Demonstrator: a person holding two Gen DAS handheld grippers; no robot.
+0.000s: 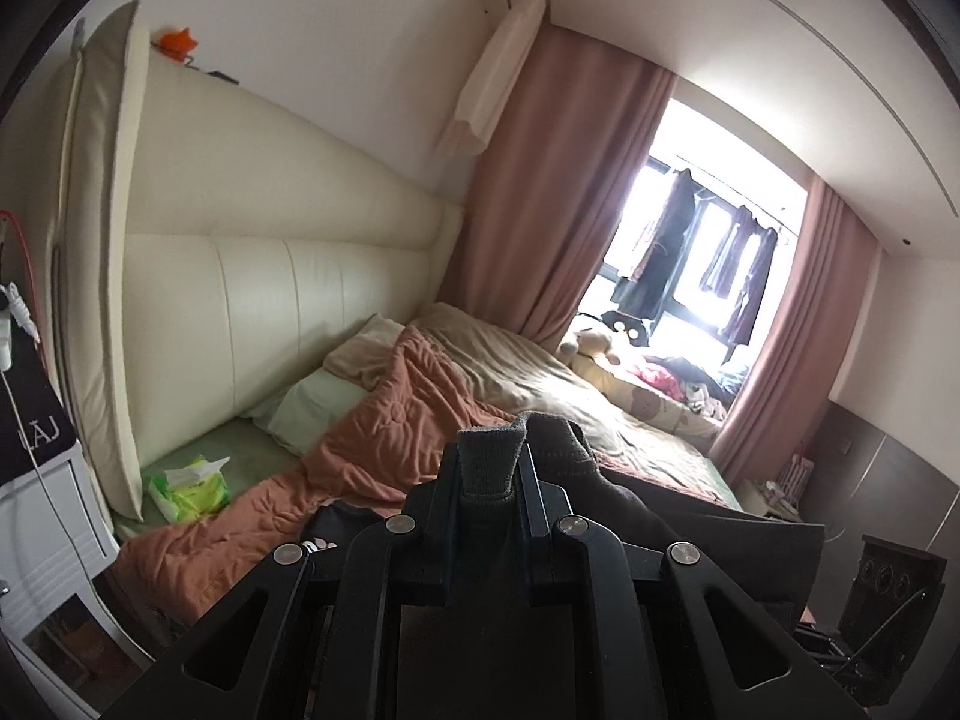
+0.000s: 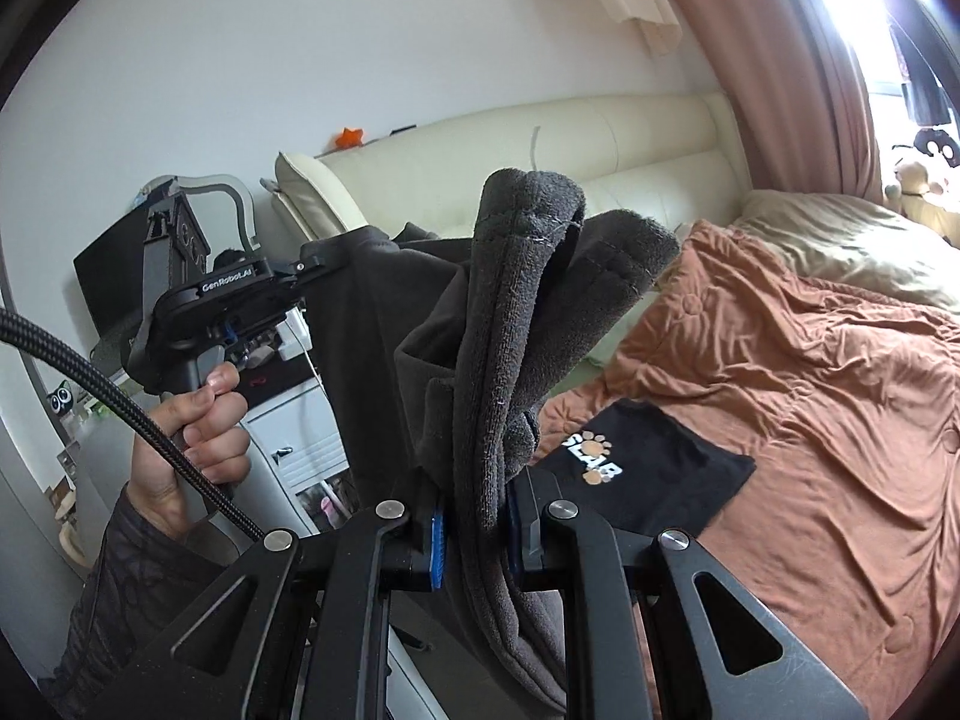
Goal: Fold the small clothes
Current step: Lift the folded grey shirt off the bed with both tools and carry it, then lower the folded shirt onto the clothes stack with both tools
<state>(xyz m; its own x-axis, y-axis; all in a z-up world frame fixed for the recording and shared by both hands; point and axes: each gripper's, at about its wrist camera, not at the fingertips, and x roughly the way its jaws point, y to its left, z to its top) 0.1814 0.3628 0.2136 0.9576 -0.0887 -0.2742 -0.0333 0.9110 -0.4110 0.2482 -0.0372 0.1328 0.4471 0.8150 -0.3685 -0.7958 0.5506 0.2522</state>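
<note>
A dark grey fleece garment (image 2: 510,312) hangs in the air between both grippers, above the near edge of the bed. My right gripper (image 2: 477,516) is shut on a bunched hem of it, the cloth standing up in thick folds past the pads. My left gripper (image 1: 489,468) is shut on a ribbed grey edge of the same garment (image 1: 486,456), which drapes away to the right. In the right wrist view the left gripper (image 2: 312,267) shows at the left, held by a hand (image 2: 192,420). A folded black garment with a paw-print logo (image 2: 636,474) lies on the orange quilt.
The bed carries an orange quilt (image 2: 810,396), a beige blanket (image 1: 540,372), pillows and a green tissue pack (image 1: 189,489). A cream padded headboard (image 1: 270,276) runs behind. A white nightstand (image 2: 300,438) stands left of the bed. Pink curtains (image 1: 558,192) frame the bright window.
</note>
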